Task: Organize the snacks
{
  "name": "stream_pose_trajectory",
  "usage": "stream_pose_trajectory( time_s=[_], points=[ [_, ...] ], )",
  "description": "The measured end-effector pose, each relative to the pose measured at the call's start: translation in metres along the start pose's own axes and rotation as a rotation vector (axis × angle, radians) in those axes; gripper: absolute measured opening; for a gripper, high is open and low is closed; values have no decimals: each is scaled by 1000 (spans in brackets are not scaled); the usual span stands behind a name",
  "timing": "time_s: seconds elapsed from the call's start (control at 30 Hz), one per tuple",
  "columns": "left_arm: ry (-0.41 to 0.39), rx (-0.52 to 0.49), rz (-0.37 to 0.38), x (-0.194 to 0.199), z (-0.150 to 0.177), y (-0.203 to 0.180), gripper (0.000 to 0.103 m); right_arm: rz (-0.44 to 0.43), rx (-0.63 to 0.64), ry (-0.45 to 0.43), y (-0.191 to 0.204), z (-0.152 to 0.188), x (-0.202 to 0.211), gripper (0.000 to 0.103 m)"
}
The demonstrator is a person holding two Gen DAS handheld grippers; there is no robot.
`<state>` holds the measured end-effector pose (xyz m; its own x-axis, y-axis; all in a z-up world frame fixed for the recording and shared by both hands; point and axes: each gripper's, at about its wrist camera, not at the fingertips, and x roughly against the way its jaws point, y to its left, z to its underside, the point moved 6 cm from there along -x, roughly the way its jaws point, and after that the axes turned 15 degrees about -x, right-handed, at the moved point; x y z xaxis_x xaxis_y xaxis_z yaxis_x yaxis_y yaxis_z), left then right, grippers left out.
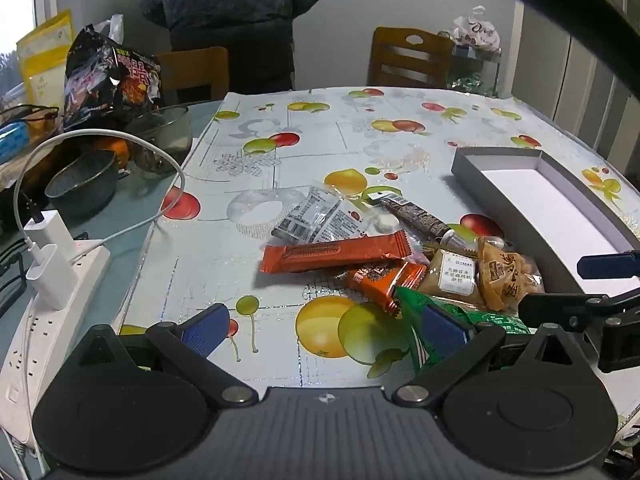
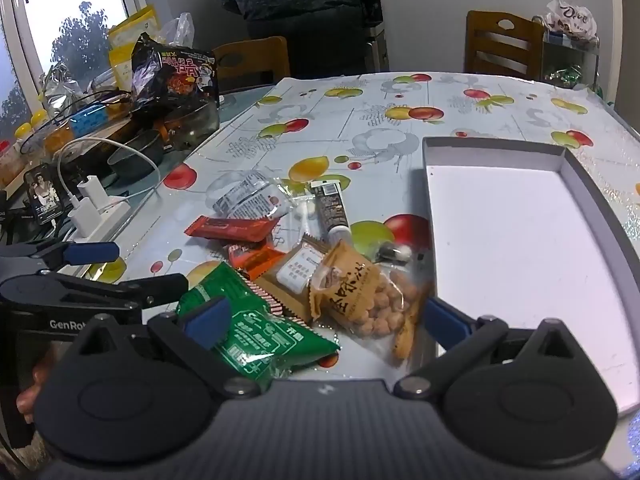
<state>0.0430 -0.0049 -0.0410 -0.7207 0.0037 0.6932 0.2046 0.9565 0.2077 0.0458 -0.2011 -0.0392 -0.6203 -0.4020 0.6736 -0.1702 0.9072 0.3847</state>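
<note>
Your right gripper (image 2: 326, 322) is hanging wide open right over the green pack (image 2: 256, 320) and peanut bag (image 2: 360, 296), gripping nothing. Your left gripper (image 1: 324, 326) is gaping wide too, empty, with the green pack (image 1: 436, 312) by its right finger. Further out, the orange bars (image 1: 336, 254) are lying in the snack pile, and the grey tray (image 2: 520, 240) is sitting just right of it.

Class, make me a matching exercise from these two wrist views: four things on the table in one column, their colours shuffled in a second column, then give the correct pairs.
Things:
1. long snack bar
2. packet nearest the right gripper, called the front packet
3. tray floor
4. power strip

Colours:
A. green
B. white, cable plugged in
C. orange-red
D. white, bare

Pairs: 1-C, 2-A, 3-D, 4-B
</note>
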Motion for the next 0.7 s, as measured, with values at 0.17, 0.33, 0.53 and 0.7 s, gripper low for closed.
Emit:
stream_pose_trajectory(
  time_s=[0.17,0.33,0.53,0.7],
  points=[
    [-13,-6,-2,4,-2,-2,103,1,-4,-8,-5,2,1,103],
    [-16,-7,-1,4,-2,-3,103,5,-7,-8,-5,2,1,103],
    [-17,-6,7,5,-3,-4,103,8,-7,-8,-5,2,1,103],
    [-17,-4,9,5,-3,-5,103,10,-10,-7,-6,1,1,103]
  ],
)
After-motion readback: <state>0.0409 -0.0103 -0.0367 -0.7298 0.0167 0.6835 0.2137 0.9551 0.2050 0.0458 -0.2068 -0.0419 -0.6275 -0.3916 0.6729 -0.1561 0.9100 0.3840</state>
